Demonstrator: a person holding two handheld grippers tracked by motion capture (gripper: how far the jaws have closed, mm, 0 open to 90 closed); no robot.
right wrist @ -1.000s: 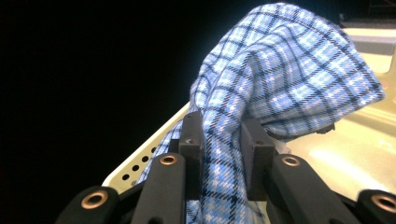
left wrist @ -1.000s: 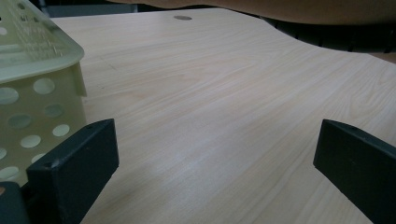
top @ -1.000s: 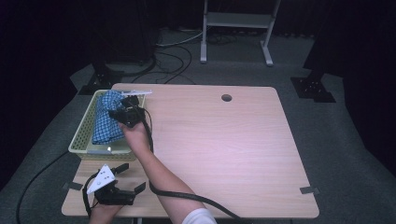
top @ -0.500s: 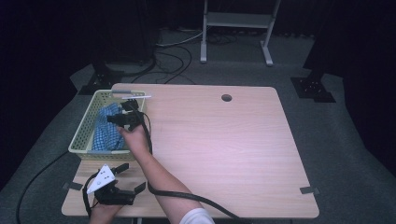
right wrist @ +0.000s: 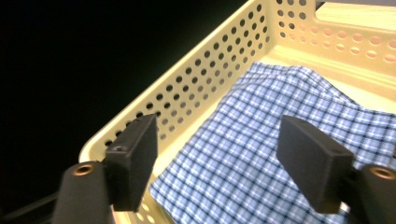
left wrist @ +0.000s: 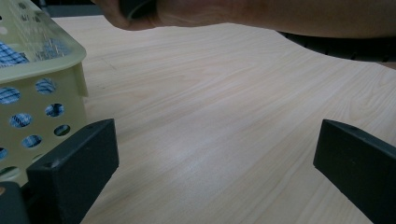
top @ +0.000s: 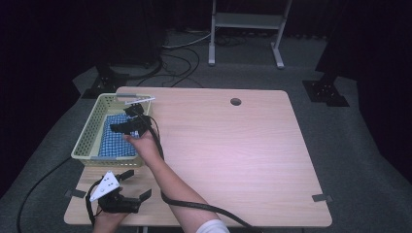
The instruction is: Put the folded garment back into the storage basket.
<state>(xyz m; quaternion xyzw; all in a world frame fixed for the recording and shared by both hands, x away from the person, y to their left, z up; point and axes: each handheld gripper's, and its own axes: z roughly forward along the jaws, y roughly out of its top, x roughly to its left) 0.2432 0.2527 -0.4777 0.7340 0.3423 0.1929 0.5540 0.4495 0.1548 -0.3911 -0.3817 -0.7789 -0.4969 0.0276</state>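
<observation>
at left of centre in the high view, my right gripper (top: 127, 127) hangs over the yellow basket (top: 87, 138), its jaws just opened off the blue checked cloth (top: 115, 143) inside; my left gripper (top: 130, 186), lower left, gapes wide.

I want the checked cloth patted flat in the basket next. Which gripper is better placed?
Right. The right gripper hangs open over the checked cloth in the basket; the left gripper rests on the table, outside it.
</observation>
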